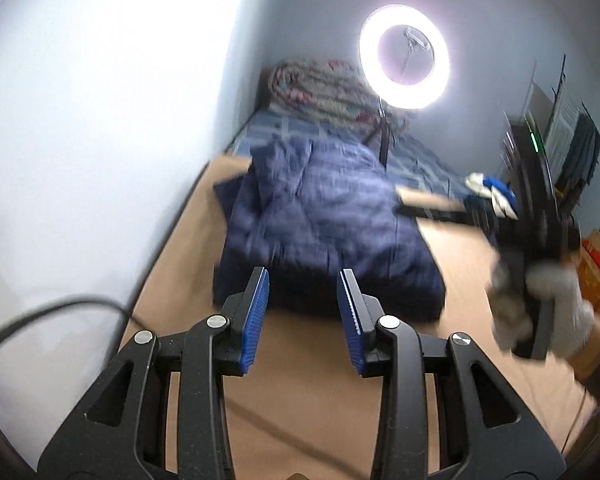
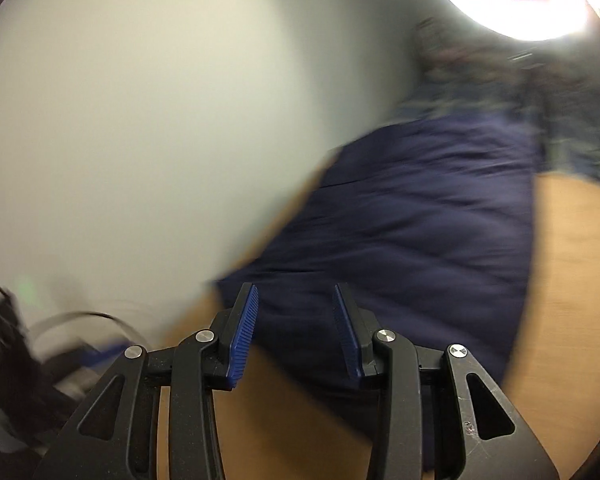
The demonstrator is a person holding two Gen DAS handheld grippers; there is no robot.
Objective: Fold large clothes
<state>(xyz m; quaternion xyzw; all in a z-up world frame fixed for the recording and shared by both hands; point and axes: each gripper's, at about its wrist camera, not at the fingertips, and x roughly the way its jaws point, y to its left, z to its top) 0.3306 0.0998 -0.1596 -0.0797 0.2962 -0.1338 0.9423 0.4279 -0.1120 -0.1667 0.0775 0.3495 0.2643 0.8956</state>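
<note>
A dark blue quilted garment (image 1: 324, 224) lies folded in a rough bundle on the tan surface (image 1: 300, 360). My left gripper (image 1: 303, 280) is open and empty, just short of the bundle's near edge. The right gripper (image 1: 496, 196) shows at the right of the left wrist view, held by a gloved hand (image 1: 548, 304) beside the garment. In the blurred right wrist view the same garment (image 2: 420, 232) lies ahead, and my right gripper (image 2: 295, 294) is open and empty over its near edge.
A lit ring light (image 1: 404, 56) on a tripod stands behind the garment. A patterned blanket (image 1: 320, 88) lies at the back on a blue checked sheet. A white wall (image 1: 100, 120) runs along the left. A black cable (image 1: 60, 312) hangs at the left. Shelves (image 1: 556, 140) stand at the right.
</note>
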